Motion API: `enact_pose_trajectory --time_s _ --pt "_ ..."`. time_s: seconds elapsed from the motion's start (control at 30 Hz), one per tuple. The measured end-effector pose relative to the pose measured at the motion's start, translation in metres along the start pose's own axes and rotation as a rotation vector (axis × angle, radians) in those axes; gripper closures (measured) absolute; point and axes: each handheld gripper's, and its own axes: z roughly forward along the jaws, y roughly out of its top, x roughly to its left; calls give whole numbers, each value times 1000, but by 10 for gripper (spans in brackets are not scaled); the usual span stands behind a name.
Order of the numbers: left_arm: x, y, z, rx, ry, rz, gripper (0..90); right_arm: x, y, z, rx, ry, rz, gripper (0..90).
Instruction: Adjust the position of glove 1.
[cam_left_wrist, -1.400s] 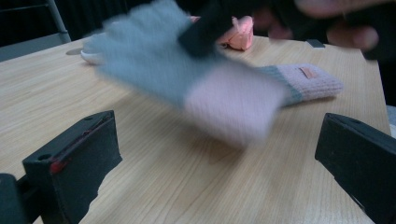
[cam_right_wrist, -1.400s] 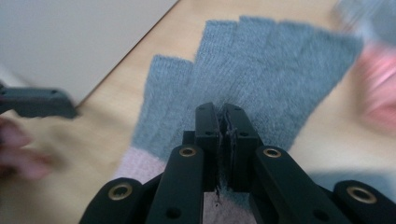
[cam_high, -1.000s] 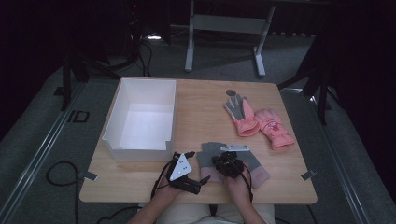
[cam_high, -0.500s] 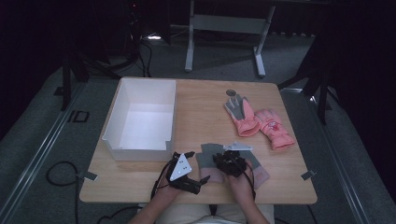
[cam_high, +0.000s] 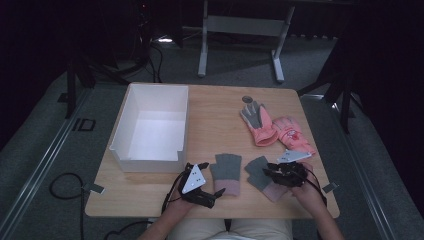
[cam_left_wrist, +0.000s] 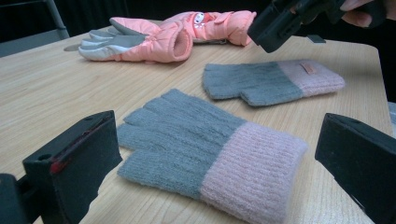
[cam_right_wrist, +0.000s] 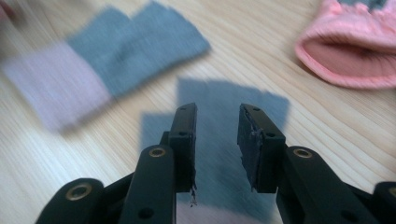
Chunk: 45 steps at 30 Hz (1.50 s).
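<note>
Four gloves, one box, two grippers

Four gloves lie on the wooden desk (cam_high: 210, 107), two knitted and two padded, with one white box (cam_high: 150, 127) as the landmark at the left. The box is rectangular, open-topped and thin-walled. Just right of its near corner the left gripper (cam_high: 202, 186) rests, its fingers (cam_left_wrist: 70, 163) wide apart on either side of the pink ribbed cuff of the first knitted glove (cam_high: 226, 172), not pressing it. That glove is fingerless, grey wool with a pink cuff, lying flat. Farther right of the box lies the second knitted glove (cam_high: 262, 177) of the same make, flat on the wood with a small tag on its cuff. The right gripper (cam_high: 285, 174) hangs over it; its fingers (cam_right_wrist: 184, 130) have just been opening and stand apart with nothing between them. Right of the box toward the far edge lie the two padded pink gloves (cam_high: 272, 127), puffy and smooth, one with grey palm patches.
</note>
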Motion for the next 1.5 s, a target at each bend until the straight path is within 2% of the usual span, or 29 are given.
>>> enact_pose_trajectory --time_s 0.03,0.1,0.17,0.23,0.27,0.37,0.47,0.57,0.6,0.67,0.73,0.77,0.83,0.9,0.97,1.07,1.2,1.27,1.37,1.5 --pt "0 0 0 0 0 -1 0 -4 -4 1 10 5 -8 669" --pt "0 0 0 0 -1 -1 0 -11 -10 5 23 27 6 669" --pt "0 0 0 3 0 -1 0 -15 -15 11 45 29 12 669" --pt "1 0 0 2 -2 -5 0 -17 -16 15 39 56 16 647" --pt "1 0 0 2 -4 -6 0 -18 -16 16 36 56 8 642" --pt "1 0 0 1 -3 -3 0 -20 -16 26 59 96 12 644" --pt "-1 0 0 1 -2 7 0 -19 -18 32 73 81 -14 659" --pt "0 0 1 1 -7 4 0 -18 -18 33 83 76 1 714" --pt "0 0 1 3 -6 3 0 -14 -16 33 99 56 -1 761" --pt "0 0 1 2 -7 4 0 -13 -15 33 105 47 -5 781" --pt "-1 0 1 3 -6 5 0 -10 -13 33 112 28 11 827" --pt "0 0 1 4 -6 4 0 -9 -13 33 115 23 24 845" --pt "0 0 1 3 -7 4 0 -8 -10 29 120 14 81 851" --pt "-1 0 1 2 -7 4 0 -4 -6 21 95 22 116 851" --pt "0 1 1 3 -8 3 0 1 -3 11 75 23 114 851" --pt "-1 0 1 0 -8 4 0 7 3 -7 29 -14 150 852" --pt "-1 1 2 0 -5 7 0 12 8 -27 -40 -87 233 852" --pt "-1 1 1 0 -5 11 0 15 8 -34 -68 -108 281 852" --pt "-1 1 2 1 -3 8 0 18 4 -38 -93 -146 342 852" --pt "-1 1 2 0 -4 10 0 18 -3 -33 -83 -182 378 853"
